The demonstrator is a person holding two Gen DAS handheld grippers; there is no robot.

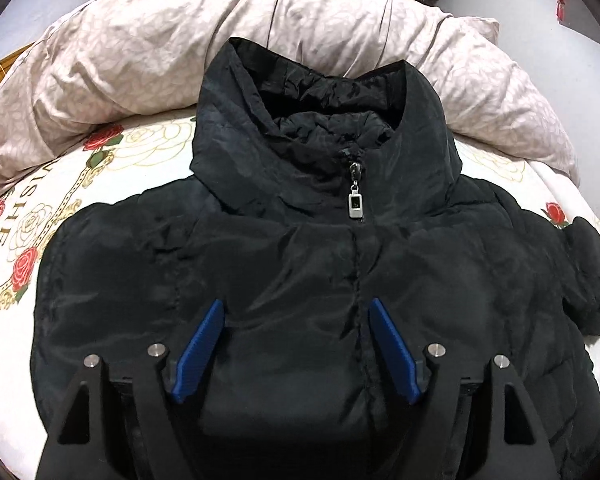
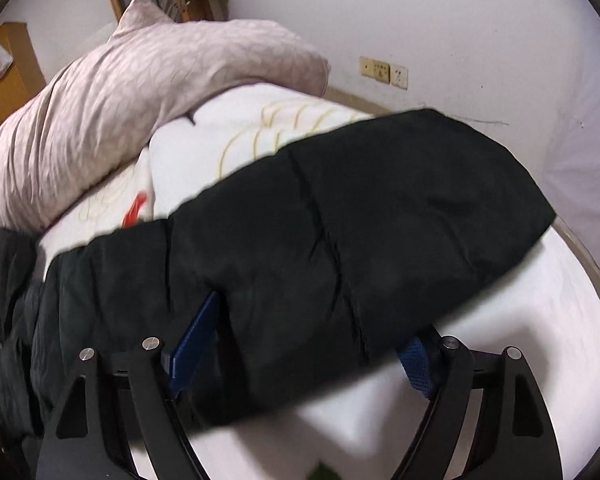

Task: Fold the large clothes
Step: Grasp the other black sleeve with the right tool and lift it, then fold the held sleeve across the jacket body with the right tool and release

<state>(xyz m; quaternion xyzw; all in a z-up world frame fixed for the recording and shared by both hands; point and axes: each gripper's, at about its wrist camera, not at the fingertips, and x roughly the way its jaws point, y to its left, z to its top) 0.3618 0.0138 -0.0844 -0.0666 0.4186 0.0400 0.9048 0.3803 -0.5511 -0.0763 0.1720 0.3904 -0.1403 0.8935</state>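
One sheet (image 1: 20,200) edge reads "ISHES"

so from the left wrist cam you're looking straight down at a black puffer jacket (image 1: 300,272) laid front-up on a bed sheet (image 1: 100,152) with red roses and gold chain print, zipped up with a silver zipper pull (image 1: 355,202) hanging just under the tall collar. Left gripper (image 1: 296,312) has its blue fingers (image 1: 200,348) spread wide over the chest, nothing pinched between them. Crumpled pinkish duvet (image 1: 140,60) bunched up behind the collar
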